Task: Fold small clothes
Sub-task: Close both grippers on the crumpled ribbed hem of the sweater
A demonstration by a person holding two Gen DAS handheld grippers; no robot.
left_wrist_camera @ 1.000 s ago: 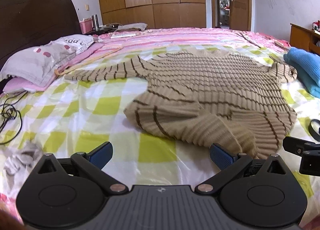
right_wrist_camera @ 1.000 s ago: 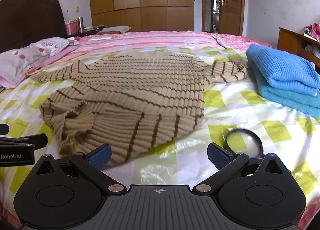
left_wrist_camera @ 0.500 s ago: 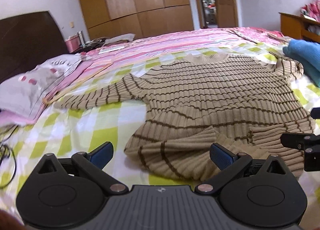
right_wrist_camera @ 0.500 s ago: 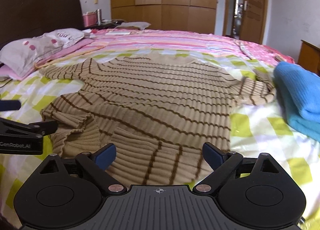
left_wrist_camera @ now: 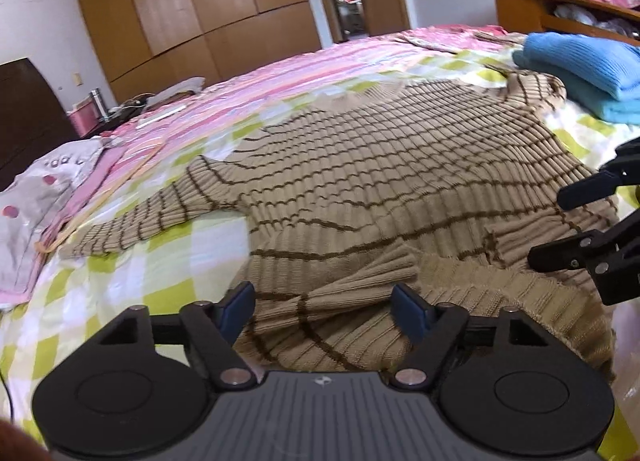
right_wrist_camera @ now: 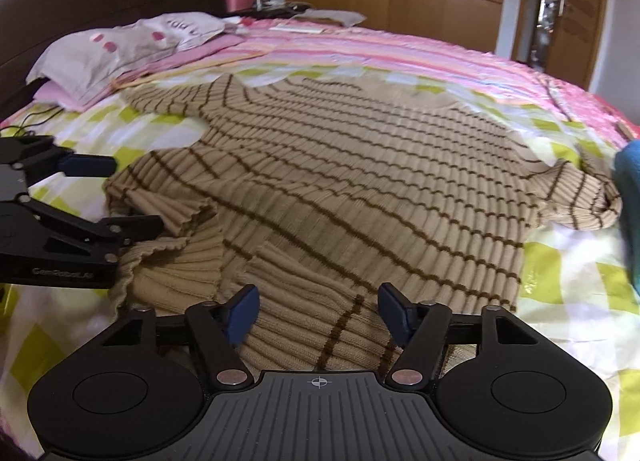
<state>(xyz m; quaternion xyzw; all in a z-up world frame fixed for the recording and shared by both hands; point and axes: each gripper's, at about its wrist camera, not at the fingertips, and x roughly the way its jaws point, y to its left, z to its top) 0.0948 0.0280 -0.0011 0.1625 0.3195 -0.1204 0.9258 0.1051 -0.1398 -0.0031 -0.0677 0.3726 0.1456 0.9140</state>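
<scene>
A tan, brown-striped ribbed sweater (left_wrist_camera: 400,181) lies spread across the middle of both views on a bed with a green-and-white checked sheet (left_wrist_camera: 132,269), its neck toward the far wardrobe and its hem bunched at the lower edge of each frame. The left gripper (left_wrist_camera: 324,311) sits low over the rumpled hem at the bottom centre of its view, jaws apart, with a folded flap of ribbing lying between the blue pads; nothing is pinched yet. The right gripper (right_wrist_camera: 318,313) sits at the bottom centre of its own view, likewise spread wide over the hem's other part, the knit passing between its fingers without being clamped. Each tool shows at the side edge of the other's frame, so the two stand close together along the same hem, which suggests they are placed to take the bottom edge at two spots and carry it evenly. One sleeve stretches toward the pillow (right_wrist_camera: 120,45) at upper left; the other is curled at right beside a folded blue garment (left_wrist_camera: 580,65), apparently already done.
</scene>
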